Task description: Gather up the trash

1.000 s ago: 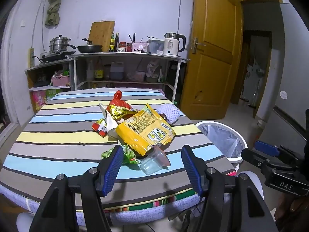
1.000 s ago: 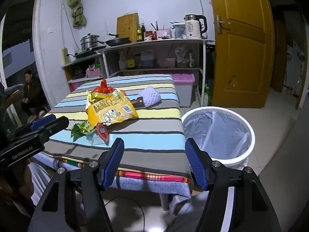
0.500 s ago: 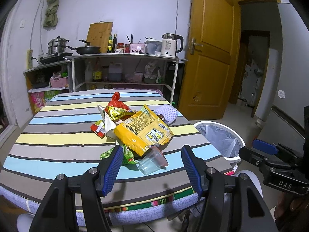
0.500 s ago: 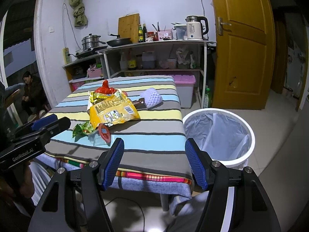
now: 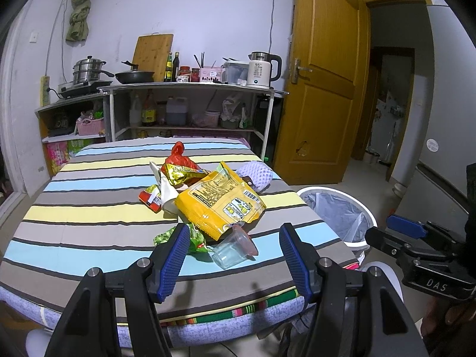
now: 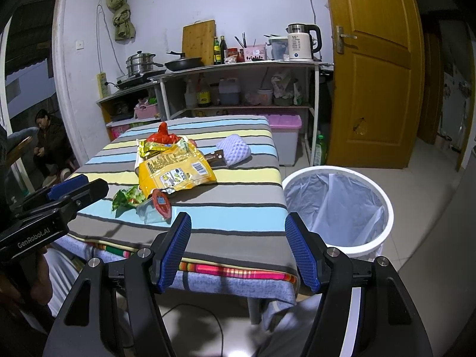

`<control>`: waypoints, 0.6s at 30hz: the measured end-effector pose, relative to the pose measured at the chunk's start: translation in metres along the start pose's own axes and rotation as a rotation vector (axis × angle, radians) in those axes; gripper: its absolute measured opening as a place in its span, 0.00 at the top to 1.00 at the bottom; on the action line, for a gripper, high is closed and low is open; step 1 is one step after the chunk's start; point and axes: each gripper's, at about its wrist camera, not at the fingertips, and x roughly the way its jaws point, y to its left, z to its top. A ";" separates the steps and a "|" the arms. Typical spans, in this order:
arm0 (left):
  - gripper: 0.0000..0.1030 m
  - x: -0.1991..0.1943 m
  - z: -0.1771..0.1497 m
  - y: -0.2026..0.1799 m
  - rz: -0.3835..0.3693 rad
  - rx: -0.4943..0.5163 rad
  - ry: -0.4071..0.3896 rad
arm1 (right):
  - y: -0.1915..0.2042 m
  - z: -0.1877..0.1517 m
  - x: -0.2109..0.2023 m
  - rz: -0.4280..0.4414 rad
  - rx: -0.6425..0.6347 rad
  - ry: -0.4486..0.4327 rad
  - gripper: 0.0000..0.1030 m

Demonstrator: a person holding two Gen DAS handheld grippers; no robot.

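The table [image 5: 89, 217] with striped cloth fills most of both views; no trash is collected yet, so the task is at its very start, approach step. The bin [image 6: 383, 208], white w/ a plastic liner, stands on the floor just beside the table's right edge, and it looks empty as far as I can see.

The trash lies in one heap near the table's middle-front. Biggest piece is the yellow bag [image 5: 220, 199], lying flat and partly over the other things. Behind it is a red bag [image 5: 178, 157] w/ a gold wrapper [image 5: 181, 174], and to the right a foam net [image 6: 233, 148] w/ a dark wrapper [image 6: 214, 158] touching it. On the left of the heap is a small red pack [image 5: 150, 197]. Nearest the front edge are a green wrapper [image 5: 166, 238] and a clear cup [image 5: 232, 248] on its side, touching the yellow bag.

Left gripper [image 5: 235, 260] hangs before the table edge, jaws spread wide, nothing between them; the cup is just ahead of it. Right gripper [image 6: 238, 251] is also wide apart and holds nothing, lower, between table corner and bin.

Next move, in my judgement: left goes forward & down to the cup or green wrapper, closes, then carries it right to the bin. The cup is thin and may roll, so approx. centre grip is needed.
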 end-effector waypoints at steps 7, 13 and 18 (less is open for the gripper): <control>0.40 -0.001 0.002 -0.001 0.000 -0.001 -0.002 | 0.000 0.000 0.000 0.000 0.001 0.000 0.36; 0.40 -0.001 0.002 -0.001 -0.002 -0.001 -0.003 | 0.000 0.000 0.000 0.000 0.000 -0.001 0.36; 0.40 -0.002 0.002 -0.002 -0.008 -0.003 -0.004 | 0.000 0.000 0.000 0.001 0.000 -0.002 0.36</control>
